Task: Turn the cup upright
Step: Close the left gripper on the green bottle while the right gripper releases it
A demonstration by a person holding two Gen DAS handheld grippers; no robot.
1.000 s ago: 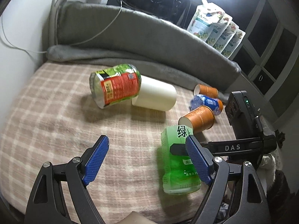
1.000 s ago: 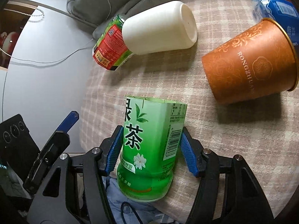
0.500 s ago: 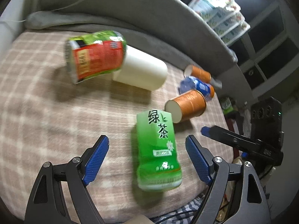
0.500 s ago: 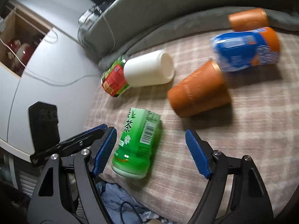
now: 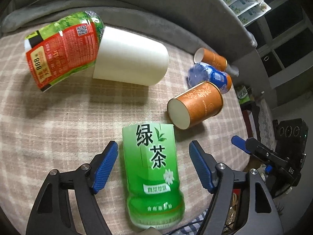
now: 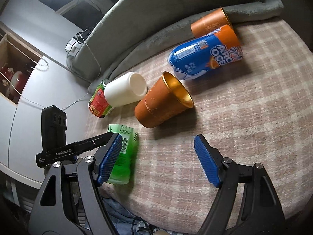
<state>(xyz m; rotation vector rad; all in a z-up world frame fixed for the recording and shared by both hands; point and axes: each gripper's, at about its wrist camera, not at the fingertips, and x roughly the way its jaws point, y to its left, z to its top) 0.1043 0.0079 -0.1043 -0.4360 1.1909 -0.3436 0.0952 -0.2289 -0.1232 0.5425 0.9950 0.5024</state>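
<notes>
A green tea cup (image 5: 154, 174) lies on its side on the checked cloth, between the open fingers of my left gripper (image 5: 153, 166), which do not touch it. It also shows in the right wrist view (image 6: 123, 154), left of my open, empty right gripper (image 6: 158, 160). An orange cup with a gold inside (image 6: 162, 101) lies on its side ahead of the right gripper; it also shows in the left wrist view (image 5: 197, 105). A white cup (image 5: 131, 60) lies on its side further back.
A red and green cup (image 5: 62, 51), a blue and orange cup (image 6: 207, 54) and a second orange cup (image 6: 211, 23) also lie on the cloth. A grey cushion (image 5: 156, 9) borders the far side. The cloth's near edge (image 6: 176, 221) drops off.
My right gripper let go of the green cup, opened and drew back to the right. My left gripper moved in and now straddles the green cup.
</notes>
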